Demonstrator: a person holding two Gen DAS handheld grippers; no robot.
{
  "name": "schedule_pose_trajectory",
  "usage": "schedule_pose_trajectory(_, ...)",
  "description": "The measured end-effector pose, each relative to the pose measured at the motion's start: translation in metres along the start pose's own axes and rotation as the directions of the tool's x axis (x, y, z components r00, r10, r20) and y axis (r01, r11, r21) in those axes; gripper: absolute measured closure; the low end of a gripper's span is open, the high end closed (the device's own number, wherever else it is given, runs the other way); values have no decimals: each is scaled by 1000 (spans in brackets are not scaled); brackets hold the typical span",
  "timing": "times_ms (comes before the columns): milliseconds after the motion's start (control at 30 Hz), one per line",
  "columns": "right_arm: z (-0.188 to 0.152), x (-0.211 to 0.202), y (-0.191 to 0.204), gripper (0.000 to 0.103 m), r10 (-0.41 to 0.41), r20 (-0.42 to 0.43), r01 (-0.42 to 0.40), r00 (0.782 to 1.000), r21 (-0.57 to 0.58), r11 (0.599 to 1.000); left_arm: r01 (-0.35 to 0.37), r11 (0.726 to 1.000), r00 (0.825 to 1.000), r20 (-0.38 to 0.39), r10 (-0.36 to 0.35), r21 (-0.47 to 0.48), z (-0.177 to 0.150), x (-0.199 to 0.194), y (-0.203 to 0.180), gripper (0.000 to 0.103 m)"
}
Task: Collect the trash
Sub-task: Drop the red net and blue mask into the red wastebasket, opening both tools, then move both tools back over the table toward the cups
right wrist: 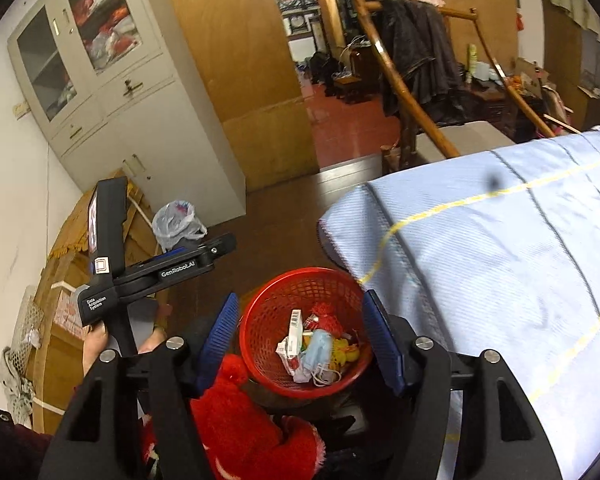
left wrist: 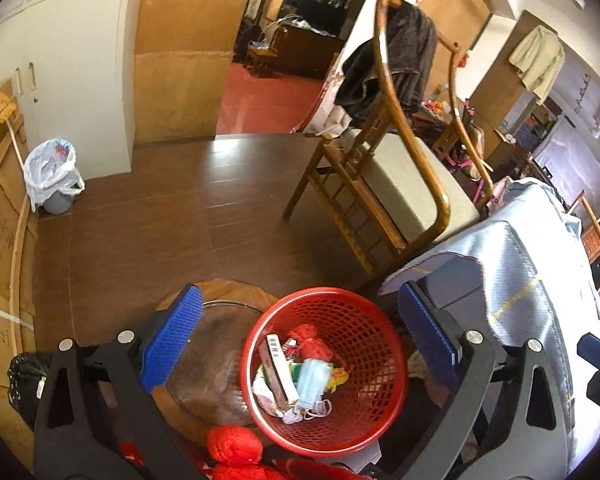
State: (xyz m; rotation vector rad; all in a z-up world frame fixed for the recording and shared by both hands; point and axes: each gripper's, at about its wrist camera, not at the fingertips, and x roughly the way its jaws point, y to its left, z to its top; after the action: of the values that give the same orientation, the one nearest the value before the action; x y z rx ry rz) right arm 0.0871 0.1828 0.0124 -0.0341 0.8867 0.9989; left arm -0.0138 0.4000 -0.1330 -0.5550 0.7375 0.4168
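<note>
Looks nearly done: a blue face mask (left wrist: 310, 380), a small white box (left wrist: 278, 366) and wrappers already inside the round red plastic mesh basket (left wrist: 374, 344). Left gripper (left wrist: 300, 334) and right gripper (right wrist: 300, 338) both above it, jaws spread wide, holding nothing. No more trash in sight on the blue quilted cloth (right wrist: 500, 240).

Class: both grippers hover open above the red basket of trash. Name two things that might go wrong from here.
1. The red mesh basket sits close to the blue cloth; a descending right gripper may snag it.
2. The face mask is soft and lies against the barcoded box; the left gripper might pinch both.

red basket (left wrist: 324, 372) open from above, blue-covered table (right wrist: 500, 264) crowding its right, red plush (right wrist: 236, 420) beside
</note>
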Motion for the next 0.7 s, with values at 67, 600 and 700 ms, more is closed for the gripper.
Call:
schedule_pose_trajectory(67,-5,-12,-7,39,-14,22,13,1000,16,1000,12,1000,1000,7,-12,19,-1,-5,-8,8)
schedule_pose_trajectory(600,-62,-134,-58,28,-136,238,106,962,135,985,109,961,989,65,-129,256,-27,-66,-116,7)
schedule_pose_trajectory(700,-77,-158,-77,26,-179,268,136,947,170,976,133,937,987,42,-155,321,-40,-69,-149,7)
